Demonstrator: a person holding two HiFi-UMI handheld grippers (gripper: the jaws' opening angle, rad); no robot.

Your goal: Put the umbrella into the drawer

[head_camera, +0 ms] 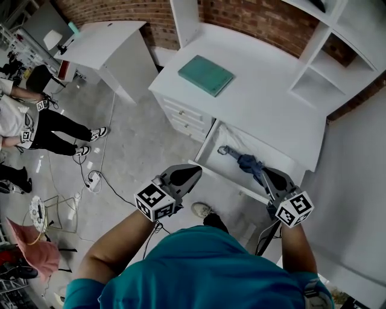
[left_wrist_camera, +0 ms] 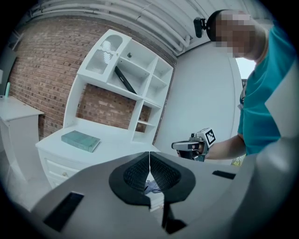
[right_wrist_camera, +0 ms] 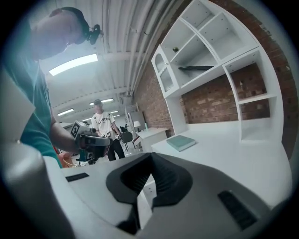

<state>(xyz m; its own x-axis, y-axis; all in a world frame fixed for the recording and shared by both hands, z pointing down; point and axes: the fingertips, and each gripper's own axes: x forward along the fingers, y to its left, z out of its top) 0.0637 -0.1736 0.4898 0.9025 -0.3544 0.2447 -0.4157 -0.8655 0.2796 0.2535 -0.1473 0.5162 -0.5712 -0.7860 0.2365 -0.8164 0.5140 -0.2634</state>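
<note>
Shows blue folded umbrella [head_camera: 244, 162] lying inside the open drawer [head_camera: 208, 151], slantwise, one end near the drawer's back left, the other hidden behind right gripper [head_camera: 269, 175] in head view. Puts that gripper above the drawer's right part, jaws pressed tip to tip with nothing clamped between them in right gripper view. Puts left gripper [head_camera: 193, 171] just beside the drawer's left front corner, over the floor [head_camera: 139, 151], jaws likewise together and empty. Catches only a scrap of blue umbrella far beyond the pads in left gripper view. Points both grippers roughly level toward the desk [head_camera: 259, 96], apart from each other, neither touching the umbrella. Finds the drawer pulled out from under the white desk top, right of a stack of closed drawers [head_camera: 184, 117]. Has teal book [head_camera: 205, 75] flat on the desk top, well apart from the drawer. Has white shelf unit [head_camera: 325, 54] standing on the desk's far side against brick wall [head_camera: 259, 15], with a dark flat item leaning in one compartment, too unclear to name. Includes second white table [head_camera: 108, 42] farther left, and cables with power strip [head_camera: 92, 180] on the floor. Includes person [head_camera: 42, 121] in white top and dark trousers at head view's left edge. Shows wearer's teal shirt [head_camera: 205, 271] filling the bottom of head view.
</note>
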